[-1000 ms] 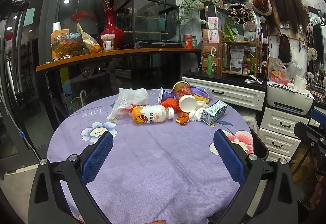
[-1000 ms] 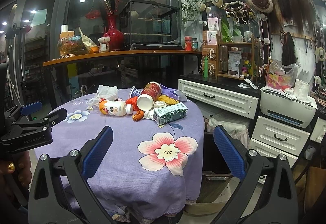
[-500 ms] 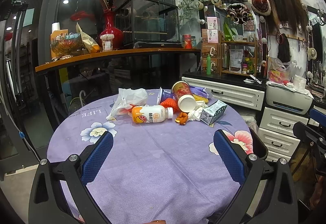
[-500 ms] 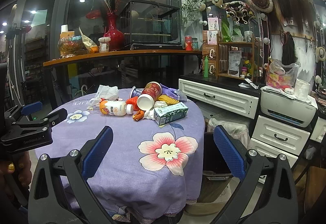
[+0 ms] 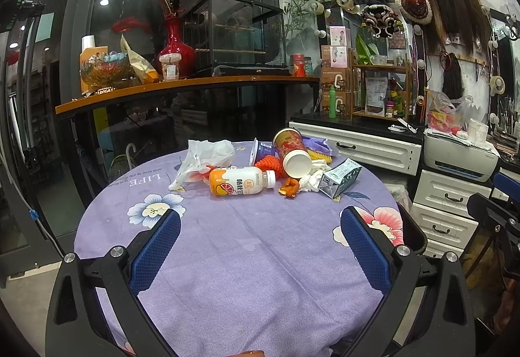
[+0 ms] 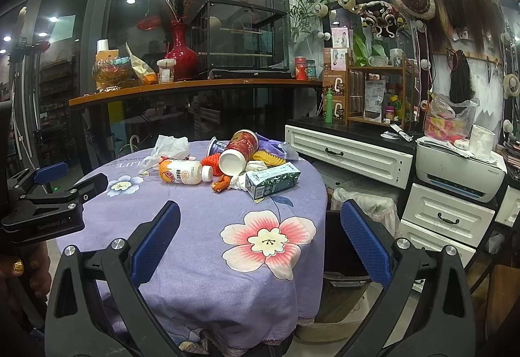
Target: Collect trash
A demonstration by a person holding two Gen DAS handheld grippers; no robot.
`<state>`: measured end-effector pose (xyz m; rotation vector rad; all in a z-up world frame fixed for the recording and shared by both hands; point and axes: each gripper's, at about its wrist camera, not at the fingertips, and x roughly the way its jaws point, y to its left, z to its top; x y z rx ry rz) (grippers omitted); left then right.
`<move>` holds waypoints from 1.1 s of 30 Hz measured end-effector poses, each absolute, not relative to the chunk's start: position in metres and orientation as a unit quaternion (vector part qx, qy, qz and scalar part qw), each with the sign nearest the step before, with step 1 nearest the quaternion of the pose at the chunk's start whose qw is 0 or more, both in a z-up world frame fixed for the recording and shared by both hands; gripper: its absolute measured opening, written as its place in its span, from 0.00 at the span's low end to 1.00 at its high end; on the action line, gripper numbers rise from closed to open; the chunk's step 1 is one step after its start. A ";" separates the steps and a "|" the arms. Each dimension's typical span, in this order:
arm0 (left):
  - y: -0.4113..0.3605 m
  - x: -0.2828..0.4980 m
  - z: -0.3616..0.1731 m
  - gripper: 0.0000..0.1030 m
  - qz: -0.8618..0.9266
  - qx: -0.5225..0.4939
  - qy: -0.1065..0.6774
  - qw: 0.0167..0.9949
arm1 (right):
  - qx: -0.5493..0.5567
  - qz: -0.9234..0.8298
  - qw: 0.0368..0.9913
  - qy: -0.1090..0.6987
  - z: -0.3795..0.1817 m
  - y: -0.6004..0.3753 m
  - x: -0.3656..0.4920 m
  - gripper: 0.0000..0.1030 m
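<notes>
Trash (image 5: 260,167) partly overlapping, wrappers indistinct

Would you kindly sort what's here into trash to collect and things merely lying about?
Job:
orange-labelled plastic drink bottle
red paper cup on its side
green-and-white carton
crumpled white plastic bag
dark bin beside table

Lying about:
red vase
white printer

Trash pile (image 5: 269,167) clustered on table's far side
</notes>
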<state>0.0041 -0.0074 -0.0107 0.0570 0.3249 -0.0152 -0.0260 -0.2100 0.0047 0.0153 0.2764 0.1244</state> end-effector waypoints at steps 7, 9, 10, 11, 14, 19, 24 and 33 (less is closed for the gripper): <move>-0.009 0.003 -0.012 0.95 -0.007 0.029 0.162 0.986 | 0.008 0.062 0.988 0.138 0.004 -0.210 -0.026 0.95; -0.008 0.003 -0.011 0.95 -0.008 0.028 0.162 0.986 | 0.008 0.062 0.989 0.138 0.004 -0.210 -0.026 0.95; -0.009 0.003 -0.012 0.95 -0.008 0.029 0.161 0.986 | 0.008 0.062 0.989 0.138 0.004 -0.210 -0.026 0.95; -0.009 0.004 -0.012 0.95 -0.008 0.029 0.162 0.986 | 0.008 0.062 0.989 0.138 0.004 -0.210 -0.026 0.95; -0.009 0.004 -0.012 0.95 -0.008 0.028 0.163 0.986 | 0.008 0.062 0.988 0.138 0.004 -0.210 -0.026 0.95; -0.009 0.004 -0.012 0.95 -0.008 0.028 0.163 0.986 | 0.008 0.062 0.988 0.138 0.004 -0.210 -0.026 0.95; -0.010 0.004 -0.013 0.95 -0.009 0.028 0.165 0.986 | 0.008 0.062 0.988 0.140 0.003 -0.210 -0.025 0.95; -0.015 0.005 -0.020 0.95 -0.008 0.030 0.170 0.985 | 0.010 0.061 0.987 0.148 -0.004 -0.209 -0.019 0.95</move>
